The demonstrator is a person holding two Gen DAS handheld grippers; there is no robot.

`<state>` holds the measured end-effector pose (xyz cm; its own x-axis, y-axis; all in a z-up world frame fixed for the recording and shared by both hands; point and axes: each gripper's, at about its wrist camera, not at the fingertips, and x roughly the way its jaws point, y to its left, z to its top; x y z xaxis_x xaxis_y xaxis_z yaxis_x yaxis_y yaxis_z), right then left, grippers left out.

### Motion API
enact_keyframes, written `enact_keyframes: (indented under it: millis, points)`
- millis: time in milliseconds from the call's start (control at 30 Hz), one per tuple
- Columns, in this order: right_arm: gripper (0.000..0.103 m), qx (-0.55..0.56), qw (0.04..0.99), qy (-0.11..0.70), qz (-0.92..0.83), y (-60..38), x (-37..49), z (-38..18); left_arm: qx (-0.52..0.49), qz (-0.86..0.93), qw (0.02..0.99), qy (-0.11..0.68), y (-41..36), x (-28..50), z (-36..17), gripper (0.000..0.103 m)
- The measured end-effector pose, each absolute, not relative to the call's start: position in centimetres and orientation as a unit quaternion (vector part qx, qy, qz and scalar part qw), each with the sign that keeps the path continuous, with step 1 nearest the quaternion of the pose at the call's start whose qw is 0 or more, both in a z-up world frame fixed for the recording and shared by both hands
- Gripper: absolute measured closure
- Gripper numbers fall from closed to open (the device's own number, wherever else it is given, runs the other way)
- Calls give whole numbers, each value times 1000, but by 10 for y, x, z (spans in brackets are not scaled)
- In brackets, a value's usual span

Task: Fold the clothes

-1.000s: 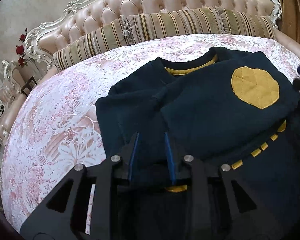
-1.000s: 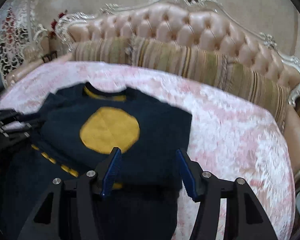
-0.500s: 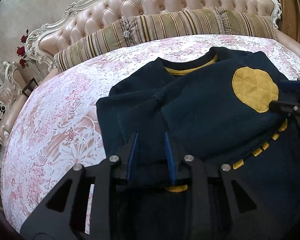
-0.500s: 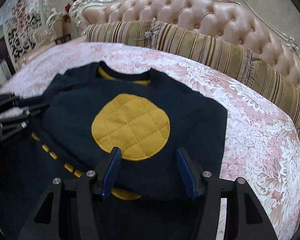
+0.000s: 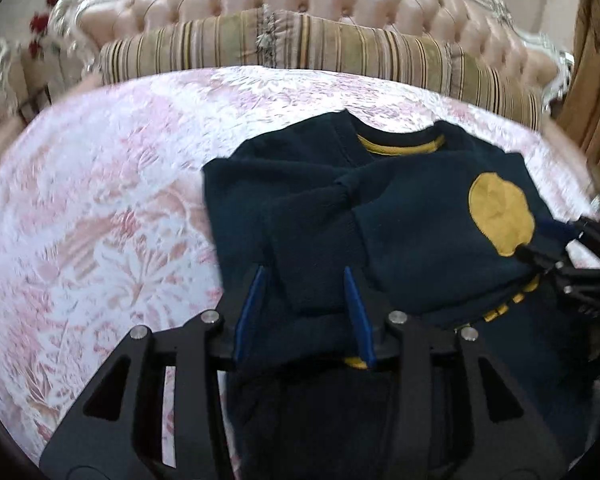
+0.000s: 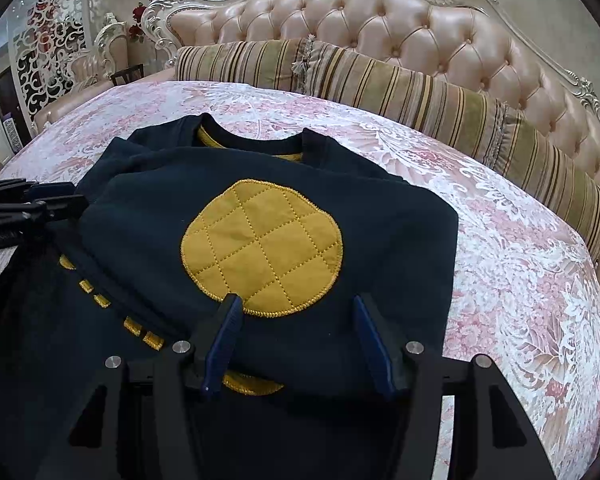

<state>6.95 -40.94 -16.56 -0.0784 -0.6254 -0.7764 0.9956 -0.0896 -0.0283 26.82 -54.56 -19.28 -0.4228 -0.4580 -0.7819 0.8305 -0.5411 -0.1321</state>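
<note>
With both sleeves laid across the sweater, the left gripper and right gripper, both released, straddle its 6 o'clock fold; next, I judge, pinch and carry it toward 12.

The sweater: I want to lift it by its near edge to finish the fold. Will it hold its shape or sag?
The sweater will probably sag: its folded sleeves already drape in soft creases. It looks thick, so likely fairly heavy for cloth. The quilted patch may stay a little flatter.

1 navy sweater, 2 grippers, 2 striped bolsters, 1 headboard
</note>
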Motion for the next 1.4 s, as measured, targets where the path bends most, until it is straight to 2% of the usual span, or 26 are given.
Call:
enact_keyframes:
  millis: [167,300,433,733,767,800,867,967,1033,1200,1233,1300,1333,1400]
  points:
    - [45,313,615,256,-677,-394,54,-146,322,-800,399,311,-547,298,-188,59]
    - [45,297,613,244,-690,-373,46,-136,280,-815,351,366,-551,305,-186,59]
    - [45,303,615,219,-695,-365,31,-139,251,-814,355,384,-567,310,-188,59]
    - [45,320,612,234,-684,-373,28,-160,307,-806,336,378,-603,272,-201,59]
    - [45,323,612,235,-683,-373,28,-162,312,-807,335,373,-604,269,-202,65]
    - [44,325,611,236,-682,-374,27,-163,317,-808,337,364,-604,268,-202,77]
    - [42,332,609,236,-681,-374,25,-165,321,-809,339,358,-606,269,-199,88]
    - [36,340,603,233,-682,-374,22,-168,312,-806,361,350,-608,276,-192,100]
    - [35,346,605,227,-681,-373,20,-169,311,-802,378,342,-608,283,-191,100]
    - [35,334,609,203,-690,-352,6,-140,256,-834,341,350,-588,301,-171,95]
    - [35,323,604,201,-700,-348,1,-129,253,-841,330,345,-580,300,-169,91]
    - [35,300,592,197,-721,-340,-10,-108,249,-854,308,336,-565,297,-166,66]
    - [34,294,595,196,-722,-344,-11,-99,249,-861,299,328,-555,292,-167,41]
    - [34,282,604,196,-719,-355,-14,-82,260,-873,290,294,-535,280,-172,39]
